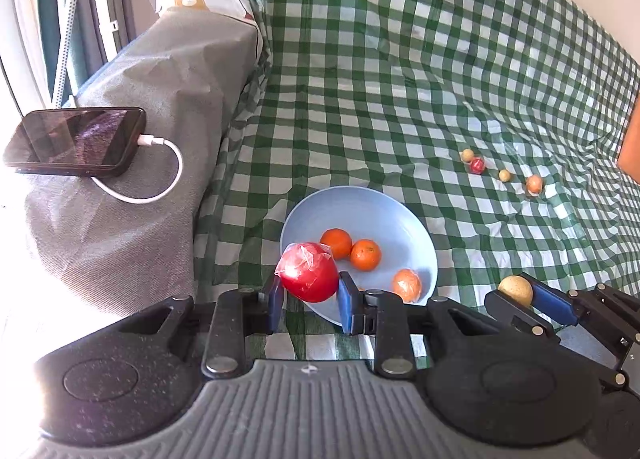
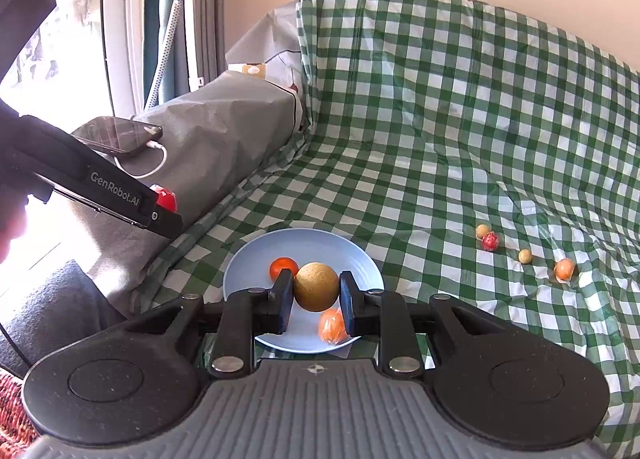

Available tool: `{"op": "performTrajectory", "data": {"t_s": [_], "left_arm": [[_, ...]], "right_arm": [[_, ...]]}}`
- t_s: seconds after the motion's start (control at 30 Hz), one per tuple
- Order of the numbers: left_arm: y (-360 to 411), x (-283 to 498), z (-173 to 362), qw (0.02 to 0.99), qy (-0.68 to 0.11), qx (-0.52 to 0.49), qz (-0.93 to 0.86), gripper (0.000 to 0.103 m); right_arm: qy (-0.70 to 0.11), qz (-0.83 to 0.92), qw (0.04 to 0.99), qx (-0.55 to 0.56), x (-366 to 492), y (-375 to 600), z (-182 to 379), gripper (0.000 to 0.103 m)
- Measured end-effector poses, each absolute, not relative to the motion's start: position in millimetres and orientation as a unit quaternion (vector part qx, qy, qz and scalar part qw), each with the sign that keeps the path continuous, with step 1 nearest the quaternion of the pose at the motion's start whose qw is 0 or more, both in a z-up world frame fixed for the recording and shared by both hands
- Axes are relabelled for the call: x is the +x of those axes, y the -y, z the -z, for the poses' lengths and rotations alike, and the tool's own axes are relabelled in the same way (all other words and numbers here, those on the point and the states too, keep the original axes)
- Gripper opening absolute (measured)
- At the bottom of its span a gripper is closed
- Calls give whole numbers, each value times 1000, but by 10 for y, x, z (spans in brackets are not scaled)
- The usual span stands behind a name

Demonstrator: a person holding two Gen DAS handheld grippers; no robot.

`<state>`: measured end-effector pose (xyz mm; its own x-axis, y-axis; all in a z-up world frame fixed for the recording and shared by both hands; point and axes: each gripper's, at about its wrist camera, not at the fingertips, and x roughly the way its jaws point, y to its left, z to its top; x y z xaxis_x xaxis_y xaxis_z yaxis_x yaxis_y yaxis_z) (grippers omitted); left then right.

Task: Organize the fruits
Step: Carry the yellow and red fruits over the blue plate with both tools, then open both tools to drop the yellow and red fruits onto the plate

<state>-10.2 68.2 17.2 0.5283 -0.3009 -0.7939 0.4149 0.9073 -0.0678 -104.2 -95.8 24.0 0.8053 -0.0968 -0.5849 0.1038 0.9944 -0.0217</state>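
My left gripper (image 1: 308, 291) is shut on a red wrapped fruit (image 1: 309, 272), held above the near left rim of the light blue plate (image 1: 412, 219). Two oranges (image 1: 352, 249) and a wrapped orange fruit (image 1: 407, 285) lie in the plate. My right gripper (image 2: 316, 301) is shut on a tan round fruit (image 2: 316, 286), held above the plate (image 2: 248, 263); it also shows in the left wrist view (image 1: 516, 291). Several small fruits (image 1: 502, 172) lie on the checked cloth at the right, also in the right wrist view (image 2: 524, 253).
A green checked cloth (image 1: 400, 79) covers the seat and backrest. A grey covered armrest (image 1: 168, 99) at the left carries a phone (image 1: 76, 141) on a white cable. A window and curtain (image 2: 132, 19) lie beyond it.
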Motion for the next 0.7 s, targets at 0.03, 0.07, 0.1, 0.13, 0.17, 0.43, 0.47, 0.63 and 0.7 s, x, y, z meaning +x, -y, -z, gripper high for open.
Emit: {"op": "performTrajectory", "data": {"t_s": [0.03,0.07,0.1,0.13,0.17,0.43,0.47,0.63,0.7], "left_arm": [[-657,-73,-146,871,-442,68,204,31],[-632,-38,-117,869,-445,71,203,31],[-604,-5,-88,868,-448,73,203,31],[-578,32,-55,866,-452,74,202,31],[-551,68,-23,864,-455,75,201,31],[-319,345,235,852,-475,91,202,31],[-292,383,270,850,-478,92,201,31],[-170,553,451,842,-491,99,201,31],[-124,613,516,840,-493,103,201,31]], "right_arm": [[-311,53,949,7,-1022,975,-216,26],[-314,54,948,8,-992,992,-191,26],[-318,54,947,10,-960,1009,-165,26],[-321,55,945,10,-928,1025,-133,26],[-325,56,944,10,-889,1044,-105,26],[-351,62,934,15,-543,1199,139,26],[-355,63,933,15,-500,1219,174,26],[-374,66,925,13,-273,1315,362,26],[-382,66,922,12,-182,1354,441,26]]}}
